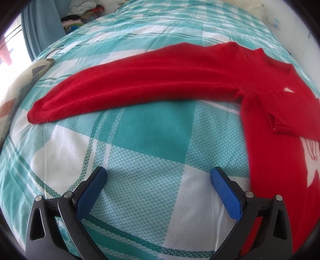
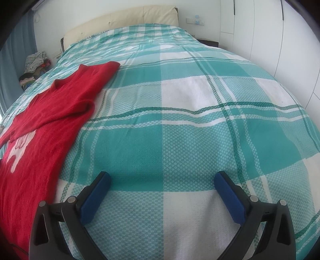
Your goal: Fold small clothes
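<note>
Left wrist view: a red sweater lies flat on the bed's teal-and-white checked cover, one long sleeve stretched straight out toward the bed's left edge.
Other sleeve: already laid across the chest, its cuff resting on the body (a fold likely under way).
Why spread so: flat and smoothed, probably so sleeves can be turned in before the body is folded.
Left tongs: spread wide, holding nothing, hovering over bare cover near the sweater's side; the blue pads touch no cloth that I can see.
Right wrist view: the same sweater sits off to the left, collar toward the headboard.
Right tongs: also wide apart and empty, over open cover well clear of the sweater.
Likely next: the outstretched sleeve seems the piece left to bring in, a job nearest the left tongs.
</note>
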`<action>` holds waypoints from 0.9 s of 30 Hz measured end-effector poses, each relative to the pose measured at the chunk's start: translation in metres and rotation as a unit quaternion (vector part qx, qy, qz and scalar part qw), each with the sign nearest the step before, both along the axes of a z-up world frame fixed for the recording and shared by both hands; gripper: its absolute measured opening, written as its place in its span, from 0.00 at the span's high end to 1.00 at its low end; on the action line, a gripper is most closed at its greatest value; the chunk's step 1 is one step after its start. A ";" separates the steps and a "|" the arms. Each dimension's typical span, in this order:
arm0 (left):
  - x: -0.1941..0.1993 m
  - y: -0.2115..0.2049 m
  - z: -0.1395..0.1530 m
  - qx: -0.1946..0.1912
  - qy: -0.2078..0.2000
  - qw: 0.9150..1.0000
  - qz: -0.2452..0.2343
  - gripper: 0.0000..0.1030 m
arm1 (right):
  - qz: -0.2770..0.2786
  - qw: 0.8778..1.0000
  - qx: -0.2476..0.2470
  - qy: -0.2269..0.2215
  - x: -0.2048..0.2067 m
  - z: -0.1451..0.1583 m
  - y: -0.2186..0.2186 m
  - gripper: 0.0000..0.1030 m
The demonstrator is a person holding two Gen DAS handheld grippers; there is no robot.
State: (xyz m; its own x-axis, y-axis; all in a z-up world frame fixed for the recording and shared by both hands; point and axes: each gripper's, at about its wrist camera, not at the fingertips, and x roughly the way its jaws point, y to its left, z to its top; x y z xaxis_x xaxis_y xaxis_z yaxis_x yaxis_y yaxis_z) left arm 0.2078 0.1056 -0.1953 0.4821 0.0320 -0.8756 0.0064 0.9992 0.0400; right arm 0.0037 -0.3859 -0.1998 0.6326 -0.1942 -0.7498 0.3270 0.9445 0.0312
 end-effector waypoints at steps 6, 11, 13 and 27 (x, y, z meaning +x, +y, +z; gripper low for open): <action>0.000 0.000 0.000 0.000 0.004 1.000 -0.004 0.00 | 0.000 1.000 -0.001 0.001 0.000 -0.001 0.000 0.00; -0.003 0.004 0.012 -0.013 -0.007 1.000 -0.005 0.01 | 0.000 1.000 -0.002 0.002 0.001 -0.002 -0.001 0.00; -0.013 0.011 0.033 -0.024 -0.048 0.999 0.000 0.01 | 0.000 1.000 -0.002 0.002 0.001 -0.002 -0.002 0.00; 0.027 0.241 0.062 -0.091 -0.053 0.981 0.165 0.03 | -0.001 1.000 -0.009 0.006 0.004 -0.002 -0.001 0.00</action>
State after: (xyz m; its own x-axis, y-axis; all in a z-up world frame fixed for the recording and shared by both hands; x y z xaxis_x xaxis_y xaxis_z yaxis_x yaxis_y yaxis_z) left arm 0.2347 0.3471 -0.1331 0.5606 0.0497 -0.8266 -0.3126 0.9370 -0.1557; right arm 0.0077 -0.3866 -0.2021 0.6238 -0.2084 -0.7533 0.3287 0.9444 0.0110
